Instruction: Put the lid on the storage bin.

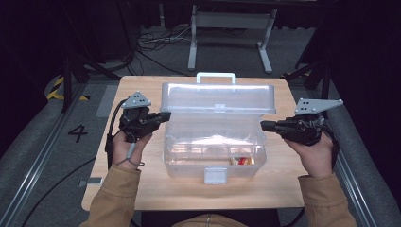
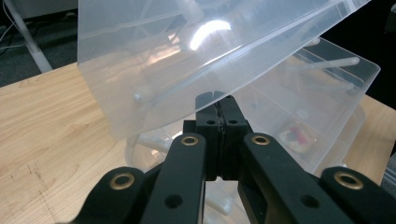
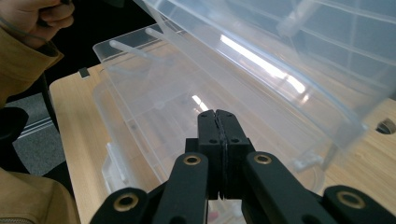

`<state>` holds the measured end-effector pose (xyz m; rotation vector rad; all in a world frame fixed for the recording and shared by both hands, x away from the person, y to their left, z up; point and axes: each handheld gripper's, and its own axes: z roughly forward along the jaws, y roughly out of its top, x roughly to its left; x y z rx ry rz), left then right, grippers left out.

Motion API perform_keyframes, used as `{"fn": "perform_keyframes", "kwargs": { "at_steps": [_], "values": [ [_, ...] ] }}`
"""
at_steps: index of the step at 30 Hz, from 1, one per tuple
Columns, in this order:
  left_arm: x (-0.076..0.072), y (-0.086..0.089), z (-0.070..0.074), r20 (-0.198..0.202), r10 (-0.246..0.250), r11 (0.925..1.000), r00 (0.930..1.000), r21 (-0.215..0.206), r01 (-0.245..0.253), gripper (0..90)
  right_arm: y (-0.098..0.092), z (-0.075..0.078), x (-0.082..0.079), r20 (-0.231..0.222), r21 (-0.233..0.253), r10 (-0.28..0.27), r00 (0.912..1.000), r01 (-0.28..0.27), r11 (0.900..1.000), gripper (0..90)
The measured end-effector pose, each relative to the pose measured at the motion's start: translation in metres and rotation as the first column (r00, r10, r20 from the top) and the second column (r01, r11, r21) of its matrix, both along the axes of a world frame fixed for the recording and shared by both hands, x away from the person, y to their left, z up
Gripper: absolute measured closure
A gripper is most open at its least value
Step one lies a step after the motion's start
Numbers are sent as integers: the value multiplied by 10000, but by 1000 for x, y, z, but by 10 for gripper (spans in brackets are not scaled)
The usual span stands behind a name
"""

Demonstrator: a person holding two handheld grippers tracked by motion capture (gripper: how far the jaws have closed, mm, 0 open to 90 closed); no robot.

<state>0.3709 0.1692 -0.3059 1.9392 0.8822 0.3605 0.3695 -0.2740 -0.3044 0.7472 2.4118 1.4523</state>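
Clearly, both black grippers, left gripper (image 1: 166, 116) and right gripper (image 1: 264, 126), pinched closed, flank the clear, glossy plastic box (image 1: 213, 156).

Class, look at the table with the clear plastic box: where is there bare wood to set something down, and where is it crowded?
Bare wood lies along the table's near edge, in front of the clear box, between the forearms. Narrower strips flank the box, but the left gripper and right gripper crowd them, jaws shut, at the raised lid.

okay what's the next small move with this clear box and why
Probably ease both claws, left and right, apart from the lid. It stands half open over the box, with both shut claws at its ends.
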Motion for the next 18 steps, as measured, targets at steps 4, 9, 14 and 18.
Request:
{"fn": "perform_keyframes", "kwargs": {
  "at_steps": [4, 9, 14, 18],
  "values": [
    [-2, 0, 0, -72, -66, 9999, 10000, 153, 67, 895, -5, -2, 1, -99, 79, -121, 9999, 122, 9999, 898],
    [-3, 1, -1, -182, -169, 9993, 9997, 324, 175, 894, -7, -3, 2, -214, 92, -189, 9996, 191, 9998, 897],
    [-4, 0, -2, -315, -189, 9986, 9993, 495, 204, 894, -10, -5, 4, -437, 91, -217, 9988, 221, 9997, 897],
    [-3, 1, -2, -554, -294, 9985, 9980, 438, 318, 894, -12, -6, 4, -594, 58, -297, 9978, 301, 9995, 897]
  ]
}}
